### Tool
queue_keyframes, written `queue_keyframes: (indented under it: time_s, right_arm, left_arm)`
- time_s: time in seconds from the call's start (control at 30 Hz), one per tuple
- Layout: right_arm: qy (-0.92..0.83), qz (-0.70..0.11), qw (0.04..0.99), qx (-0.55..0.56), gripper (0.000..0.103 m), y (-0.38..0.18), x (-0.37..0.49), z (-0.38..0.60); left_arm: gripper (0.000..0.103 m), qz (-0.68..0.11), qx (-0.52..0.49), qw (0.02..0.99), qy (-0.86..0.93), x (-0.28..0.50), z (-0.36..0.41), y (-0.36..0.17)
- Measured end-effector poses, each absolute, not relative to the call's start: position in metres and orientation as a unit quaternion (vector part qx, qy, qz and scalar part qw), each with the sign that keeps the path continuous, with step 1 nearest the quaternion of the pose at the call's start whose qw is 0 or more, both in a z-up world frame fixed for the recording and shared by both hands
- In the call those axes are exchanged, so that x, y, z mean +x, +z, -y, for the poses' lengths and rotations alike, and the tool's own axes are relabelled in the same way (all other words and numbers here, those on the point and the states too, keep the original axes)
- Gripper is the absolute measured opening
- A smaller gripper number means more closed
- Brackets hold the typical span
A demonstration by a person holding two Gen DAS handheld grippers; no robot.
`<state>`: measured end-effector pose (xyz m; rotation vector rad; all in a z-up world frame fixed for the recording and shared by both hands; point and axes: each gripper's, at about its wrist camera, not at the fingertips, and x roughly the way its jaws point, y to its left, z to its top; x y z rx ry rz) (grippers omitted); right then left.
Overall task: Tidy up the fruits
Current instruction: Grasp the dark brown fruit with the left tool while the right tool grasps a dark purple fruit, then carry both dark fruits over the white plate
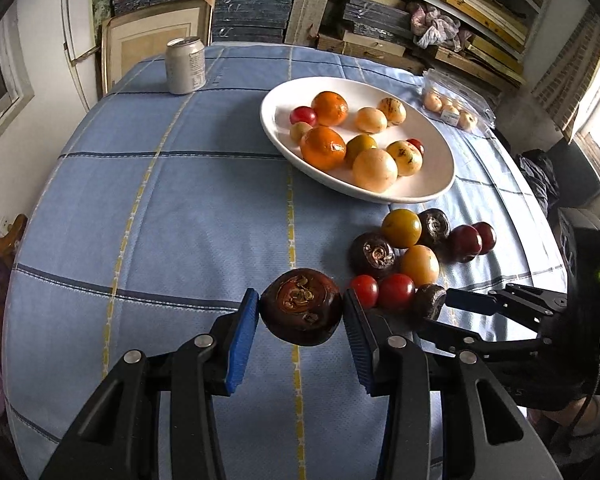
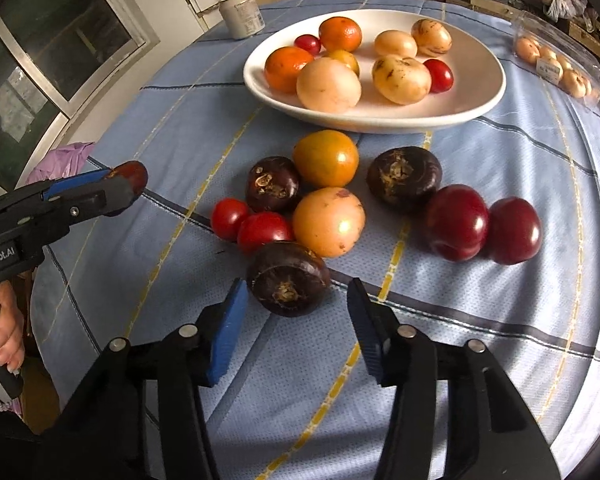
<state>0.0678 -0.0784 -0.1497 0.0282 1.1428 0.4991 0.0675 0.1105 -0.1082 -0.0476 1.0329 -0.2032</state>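
Observation:
My left gripper (image 1: 301,312) is shut on a dark brown water chestnut (image 1: 301,312) and holds it above the blue cloth; it also shows in the right wrist view (image 2: 128,174). My right gripper (image 2: 296,312) is open, its blue pads on either side of another dark water chestnut (image 2: 288,278) lying on the cloth; that chestnut shows in the left wrist view (image 1: 430,300). A loose pile of fruit (image 2: 328,220) lies ahead: red tomatoes, orange-yellow fruits, dark chestnuts, two dark red plums. A white oval plate (image 2: 480,92) holds oranges, pale fruits and small tomatoes.
A silver can (image 1: 186,65) stands at the far left of the table. A clear plastic pack of small pale fruits (image 2: 556,66) lies at the far right. Shelves of stacked boards stand behind the table. The round table's edge curves close at left and right.

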Motion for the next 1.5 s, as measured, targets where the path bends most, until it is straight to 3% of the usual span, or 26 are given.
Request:
queue_keyframes:
  time_s: [0.1, 0.57, 0.83, 1.13, 1.5]
  right_arm:
    - [0.237, -0.535, 0.811, 0.012, 0.043, -0.151, 0.069, 0.074]
    - [0.219, -0.517, 0.827, 0.031, 0.042, -0.140, 0.066, 0.092]
    - [0.173, -0.488, 0.851, 0.087, 0.042, -0.104, 0.083, 0.151]
    - [0.165, -0.442, 0.881, 0.045, 0.042, -0.063, 0.112, 0.168]
    - [0.151, -0.373, 0.909, 0.104, 0.042, -0.001, 0.167, 0.202]
  left_arm:
    - [0.043, -0.494, -0.020, 0.863, -0.099, 0.068, -0.110, -0.109]
    - [0.043, -0.494, -0.018, 0.862, -0.117, 0.078, -0.097, -0.109]
    - [0.043, -0.479, 0.001, 0.869, -0.128, 0.095, -0.081, -0.098]
    - [0.043, -0.437, 0.005, 0.889, -0.132, 0.141, -0.063, -0.061]
    - [0.043, -0.417, 0.016, 0.901, -0.116, 0.186, -0.049, -0.037]
